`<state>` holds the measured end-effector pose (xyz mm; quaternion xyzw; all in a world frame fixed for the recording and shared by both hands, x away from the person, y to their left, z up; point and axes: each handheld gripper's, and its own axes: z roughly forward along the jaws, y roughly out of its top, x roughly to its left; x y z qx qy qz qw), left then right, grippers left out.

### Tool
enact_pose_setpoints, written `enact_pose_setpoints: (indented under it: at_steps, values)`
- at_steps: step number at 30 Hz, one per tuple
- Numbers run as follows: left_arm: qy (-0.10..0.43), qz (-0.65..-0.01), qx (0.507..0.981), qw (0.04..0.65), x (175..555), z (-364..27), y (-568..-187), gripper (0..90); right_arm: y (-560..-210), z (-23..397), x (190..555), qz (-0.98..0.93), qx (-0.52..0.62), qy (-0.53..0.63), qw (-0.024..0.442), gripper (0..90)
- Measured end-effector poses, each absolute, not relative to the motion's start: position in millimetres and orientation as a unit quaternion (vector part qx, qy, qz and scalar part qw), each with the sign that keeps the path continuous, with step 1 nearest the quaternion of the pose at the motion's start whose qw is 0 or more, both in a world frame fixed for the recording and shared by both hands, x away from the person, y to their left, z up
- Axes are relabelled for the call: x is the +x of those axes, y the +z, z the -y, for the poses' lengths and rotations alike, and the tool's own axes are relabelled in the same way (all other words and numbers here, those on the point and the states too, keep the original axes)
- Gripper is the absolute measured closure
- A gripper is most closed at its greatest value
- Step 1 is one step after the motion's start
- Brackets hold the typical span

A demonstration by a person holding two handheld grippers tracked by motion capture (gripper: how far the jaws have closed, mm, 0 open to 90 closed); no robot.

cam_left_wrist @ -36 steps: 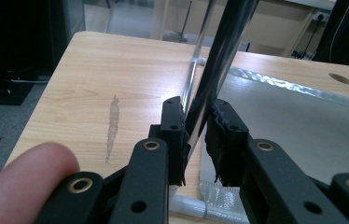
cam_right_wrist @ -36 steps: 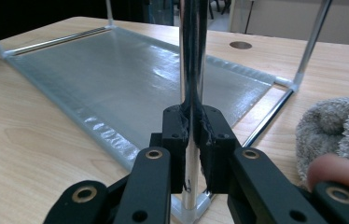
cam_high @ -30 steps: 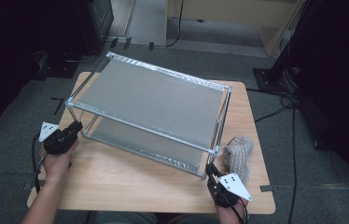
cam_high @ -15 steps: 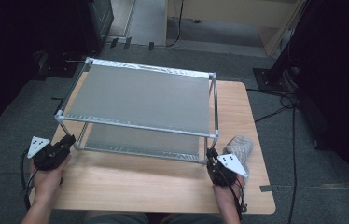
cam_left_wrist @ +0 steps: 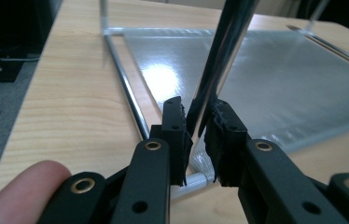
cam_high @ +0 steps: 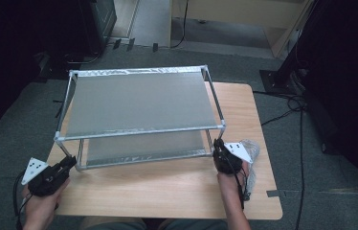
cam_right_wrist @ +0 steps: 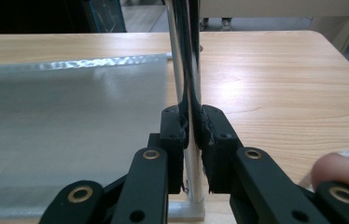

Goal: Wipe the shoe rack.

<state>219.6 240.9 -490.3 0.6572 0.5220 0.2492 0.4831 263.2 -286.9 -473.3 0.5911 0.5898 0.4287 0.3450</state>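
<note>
**Both tools clamped on rack legs**

Left tool (cam_left_wrist: 196, 135): black jaws pinched on the near-left upright leg (cam_left_wrist: 219, 70) of the two-tier metal rack w/ silvery shelf sheets (cam_high: 139, 103), low down, just above the bottom corner joint. In high view the left tool (cam_high: 69, 163) sits at the near-left corner of the rack, grey three-cornered plate (cam_high: 33, 168) behind it, hand (cam_high: 40, 206) underneath.

Right tool (cam_right_wrist: 192, 126): jaws tight on the near-right chrome leg (cam_right_wrist: 184, 56), pads touching both sides, near its white foot. High view puts the right tool (cam_high: 218, 148) at the rack's near-right corner, hand (cam_high: 229, 189) gripping from the near side.

Rack stands on the light wooden counter (cam_high: 167, 191), roughly square to its edges, upper shelf reaching out over the counter's far-left edge; lower shelf sheet (cam_right_wrist: 65, 130) lies close above the wood. A crumpled clear plastic bag (cam_high: 252, 148) lies just right of the right tool, on the counter's right side. Grey carpet floor (cam_high: 320, 191) around, black cables (cam_high: 287, 108) trailing at right.
</note>
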Motion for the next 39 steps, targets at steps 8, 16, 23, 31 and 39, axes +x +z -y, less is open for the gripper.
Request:
enact_pose_setpoints:
  at_steps: [8,16,23,31,39]
  values:
    - [0.248,-0.478,0.66,0.523,209.2,-237.5,-490.2,64.0,-468.1,301.3,258.4,-0.586,0.581,0.464,0.323,63.9]
    - [0.256,-0.466,0.656,0.536,211.4,-235.3,-488.7,58.5,-446.4,333.5,224.7,-0.558,0.584,0.458,0.372,35.8]
    - [0.249,-0.445,0.666,0.544,210.0,-233.5,-488.6,71.1,-480.0,355.8,223.5,-0.584,0.644,0.38,0.317,25.5]
    - [0.236,-0.414,0.676,0.562,207.8,-227.5,-488.6,57.9,-484.2,355.1,214.4,-0.55,0.679,0.333,0.355,21.4]
    - [0.23,-0.407,0.683,0.561,207.5,-228.2,-487.8,73.8,-500.8,367.3,201.6,-0.566,0.696,0.313,0.313,22.8]
